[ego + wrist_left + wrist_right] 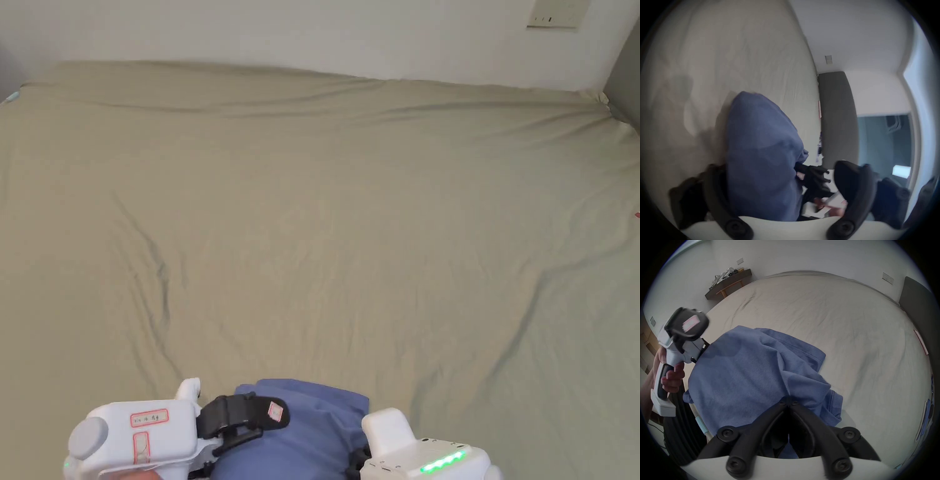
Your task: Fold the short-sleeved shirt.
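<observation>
Closest to the head camera, at the bottom edge of its view, sit the two white hand-held grippers with a bunched blue shirt between them, at the near edge of a wide bed covered in a beige sheet. In the right gripper view the right gripper has its fingers drawn together on a pinch of the blue cloth, so it is holding the shirt. In the left gripper view the left gripper has its fingers spread wide; the shirt hangs in front of one of them and fills much of the gap, but the other stands clear of the cloth, so this gripper does not look to be gripping. From the right gripper view the left gripper sits at the far side of the bundle, touching or just beside the cloth, held by a hand. The shirt is a crumpled heap rather than a flat sheet, with a hemmed edge showing on the side toward the bed. I judge this to be the very start: the shirt is being brought to the bed and no fold is made yet. Next the left fingers would need a hold on an edge or shoulder, then both grippers should draw apart and lay the shirt flat on the bare sheet
</observation>
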{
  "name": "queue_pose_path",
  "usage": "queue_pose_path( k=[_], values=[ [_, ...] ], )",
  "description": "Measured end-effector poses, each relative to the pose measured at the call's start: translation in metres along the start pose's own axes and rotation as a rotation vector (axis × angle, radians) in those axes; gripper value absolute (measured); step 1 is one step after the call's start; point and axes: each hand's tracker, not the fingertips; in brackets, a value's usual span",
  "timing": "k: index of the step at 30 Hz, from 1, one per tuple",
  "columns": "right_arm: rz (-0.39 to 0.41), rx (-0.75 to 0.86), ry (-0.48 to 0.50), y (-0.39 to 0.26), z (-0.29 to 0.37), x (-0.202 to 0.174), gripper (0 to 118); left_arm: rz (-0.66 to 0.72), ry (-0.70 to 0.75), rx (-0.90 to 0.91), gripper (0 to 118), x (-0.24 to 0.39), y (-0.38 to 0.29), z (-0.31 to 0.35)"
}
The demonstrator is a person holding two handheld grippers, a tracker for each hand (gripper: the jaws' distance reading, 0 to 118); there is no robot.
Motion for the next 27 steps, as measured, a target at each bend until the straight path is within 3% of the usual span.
queue_pose_path(
  k=[1,2,3,4,5,9,13,18,21,24,27],
  values=[
    [-0.002,0.001,0.001,0.0,0.0,0.0,2,0.004,0.055,0.009,71,-0.002,-0.001,-0.006],
    [-0.002,0.001,0.002,0.0,0.0,0.0,2,-0.037,0.133,0.003,61,-0.004,-0.002,-0.009],
    [-0.002,0.001,0.002,0.0,-0.001,0.001,2,-0.09,0.245,-0.005,36,-0.004,-0.004,-0.013],
    [-0.001,-0.002,0.005,0.001,-0.001,0.001,2,-0.085,0.276,0.0,28,-0.009,-0.005,-0.012],
    [0.002,-0.003,0.003,0.0,-0.001,0.001,2,0.003,0.142,0.015,28,-0.007,-0.005,-0.011],
    [0.013,0.028,-0.007,0.008,0.016,0.003,2,-0.197,0.319,0.018,28,0.027,-0.013,-0.009],
    [-0.012,0.239,-0.101,0.027,0.066,0.013,2,-0.385,0.444,0.054,28,0.063,-0.028,-0.006],
    [0.055,0.433,-0.313,0.057,0.129,0.014,2,-0.49,0.477,0.09,28,0.089,-0.043,0.005],
    [0.096,0.524,-0.409,0.07,0.157,0.005,2,-0.599,0.568,0.129,28,0.104,-0.05,0.015],
    [0.099,0.579,-0.472,0.077,0.172,-0.007,2,-0.684,0.677,0.157,28,0.108,-0.053,0.026],
    [0.093,0.616,-0.477,0.079,0.182,-0.023,2,-0.68,0.734,0.189,28,0.101,-0.051,0.042]
  ],
)
